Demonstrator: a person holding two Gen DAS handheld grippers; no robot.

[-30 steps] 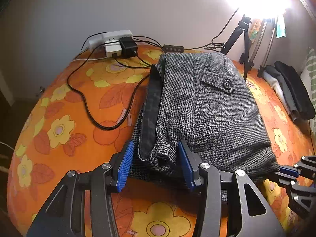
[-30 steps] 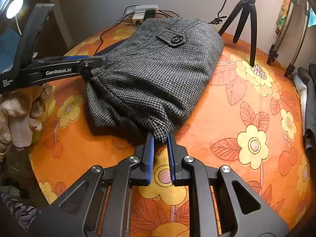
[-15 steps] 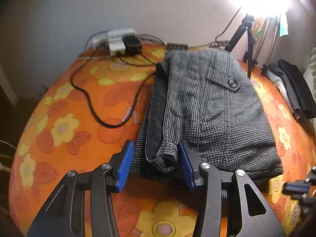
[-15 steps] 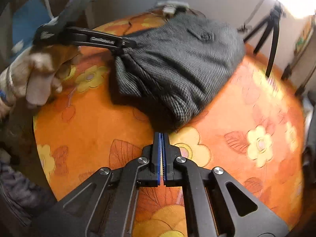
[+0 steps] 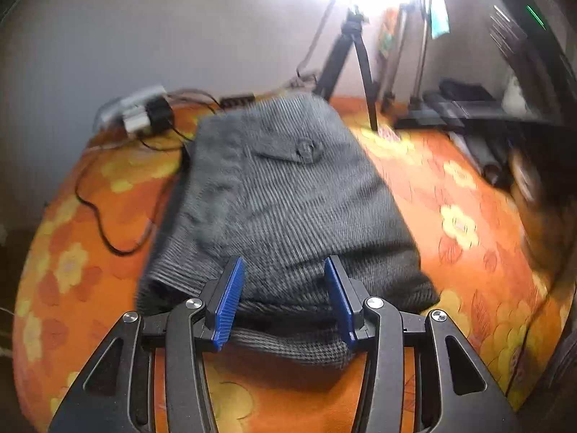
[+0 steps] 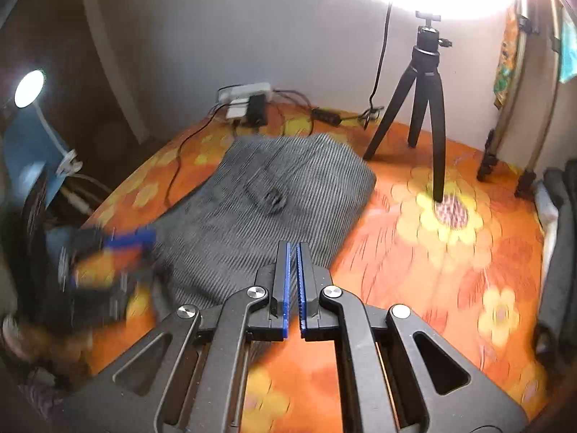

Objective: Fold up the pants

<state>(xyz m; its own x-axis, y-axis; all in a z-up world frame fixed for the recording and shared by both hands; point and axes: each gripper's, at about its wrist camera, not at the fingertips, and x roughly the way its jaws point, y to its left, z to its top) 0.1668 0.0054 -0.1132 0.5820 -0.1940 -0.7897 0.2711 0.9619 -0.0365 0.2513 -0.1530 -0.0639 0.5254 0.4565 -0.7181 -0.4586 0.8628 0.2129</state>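
The grey tweed pants (image 5: 281, 198) lie folded into a thick rectangle on the orange flowered cloth (image 5: 468, 216), button pocket facing up. My left gripper (image 5: 283, 265) stands over their near folded edge. Its blue pads (image 5: 230, 299) are held well apart, and cloth runs between them and past both sides, so the gripper is open. In the right wrist view the pants (image 6: 274, 209) lie ahead and to the left. My right gripper (image 6: 294, 249) hovers above their near right corner, shut with nothing between its pads. The left gripper (image 6: 119, 249) shows there as a blur at the pants' left side.
A black tripod (image 6: 425, 83) stands on the cloth right of the pants. A power strip with plugs (image 5: 144, 108) and loose cables (image 5: 101, 223) lie at the back left. Dark folded clothes (image 6: 559, 234) sit at the far right edge. A lamp (image 6: 30, 88) glows at the left.
My right gripper let go of the pants' corner, shut and drew back and up. My left gripper slid right along the near edge; the bunched cloth between its pads has flattened.
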